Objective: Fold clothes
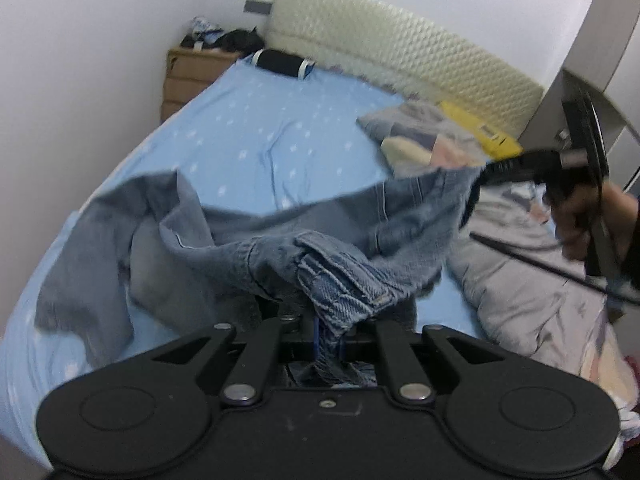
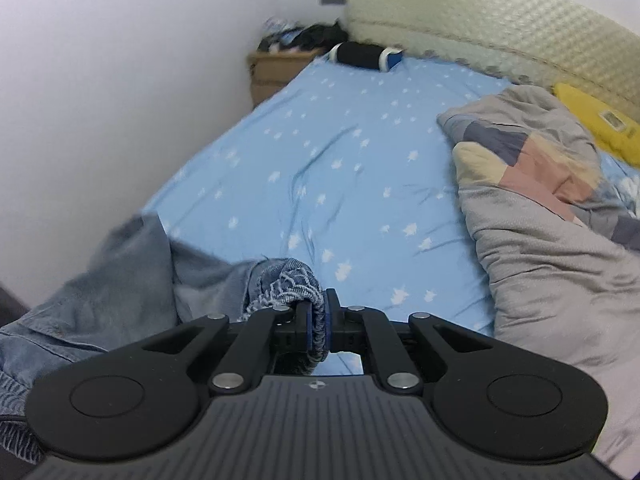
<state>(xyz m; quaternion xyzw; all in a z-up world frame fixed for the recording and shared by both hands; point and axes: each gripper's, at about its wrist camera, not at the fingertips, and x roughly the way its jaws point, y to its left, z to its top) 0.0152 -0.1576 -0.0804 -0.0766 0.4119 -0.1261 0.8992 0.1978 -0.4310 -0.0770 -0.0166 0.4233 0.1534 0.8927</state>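
Note:
A pair of faded blue jeans (image 1: 224, 240) hangs stretched between my two grippers above the light blue bed sheet (image 1: 256, 128). My left gripper (image 1: 328, 332) is shut on a bunched, frayed edge of the jeans. My right gripper (image 2: 318, 324) is shut on another bunched edge of the jeans (image 2: 120, 288). It also shows in the left wrist view (image 1: 492, 172) at the right, held by a hand, pulling the denim taut. The rest of the jeans droops to the left onto the sheet.
A grey patchwork quilt (image 2: 540, 240) lies bunched on the bed's right side. A yellow item (image 2: 592, 120) lies by the padded cream headboard (image 2: 480, 20). A black roll (image 2: 360, 54) lies at the bed's far end beside a wooden nightstand (image 2: 272, 72). A white wall runs along the left.

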